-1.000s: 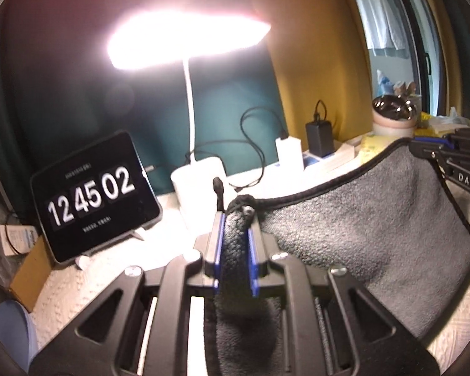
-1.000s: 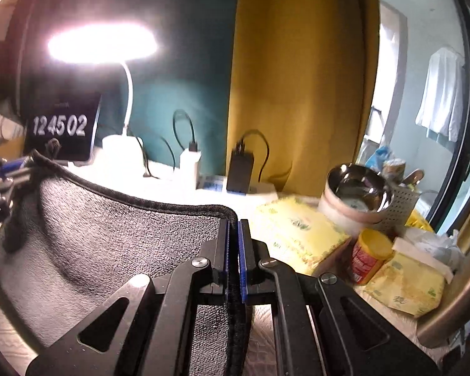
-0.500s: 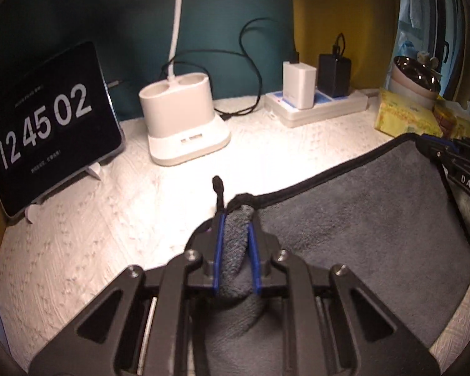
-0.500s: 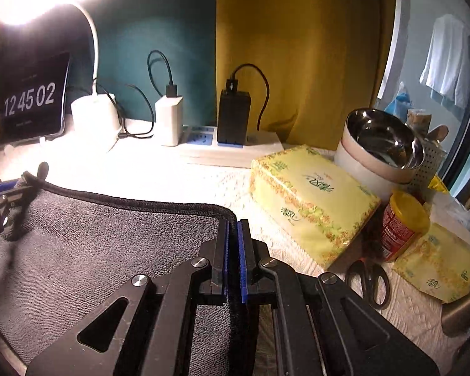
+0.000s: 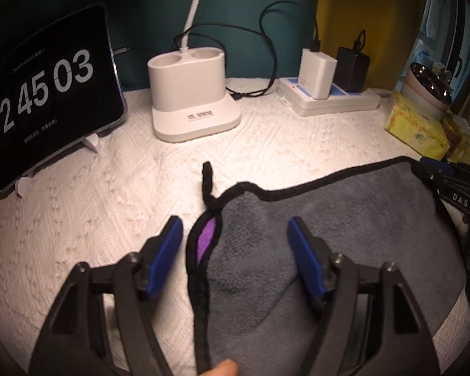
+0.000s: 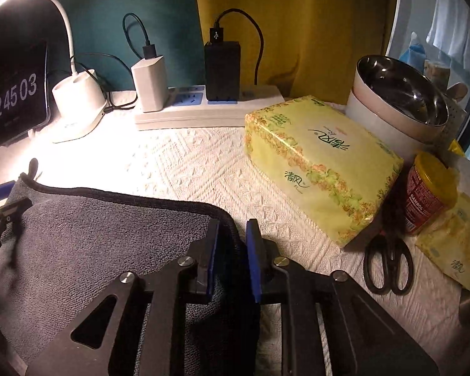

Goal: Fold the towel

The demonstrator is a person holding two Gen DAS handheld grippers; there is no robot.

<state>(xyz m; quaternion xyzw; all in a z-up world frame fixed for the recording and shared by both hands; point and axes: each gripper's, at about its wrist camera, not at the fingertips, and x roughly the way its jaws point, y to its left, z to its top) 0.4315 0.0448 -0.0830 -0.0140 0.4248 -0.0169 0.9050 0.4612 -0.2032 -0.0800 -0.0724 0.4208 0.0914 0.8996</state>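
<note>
Now that the grey towel (image 5: 329, 235) lies flat on the white table cover (image 5: 109, 203), your left gripper (image 5: 235, 238) has sprung wide, dropping its corner. Your right gripper (image 6: 232, 238) has loosened to a narrow gap around its edge, so this fold looks laid.

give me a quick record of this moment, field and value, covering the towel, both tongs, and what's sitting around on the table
towel: grey towel with black trim, lying on the white textured table cover
towel corner: black hanging loop sticking up near the left tongs; purple patch visible at the fold
left tongs: open wide, astride the towel corner, not gripping
right tongs: slightly parted around the other towel corner
back of table: clock display reading 12 45 03, white lamp base, power strip with two chargers
right side: yellow tissue pack, black scissors, red jar, steel bowl
</note>
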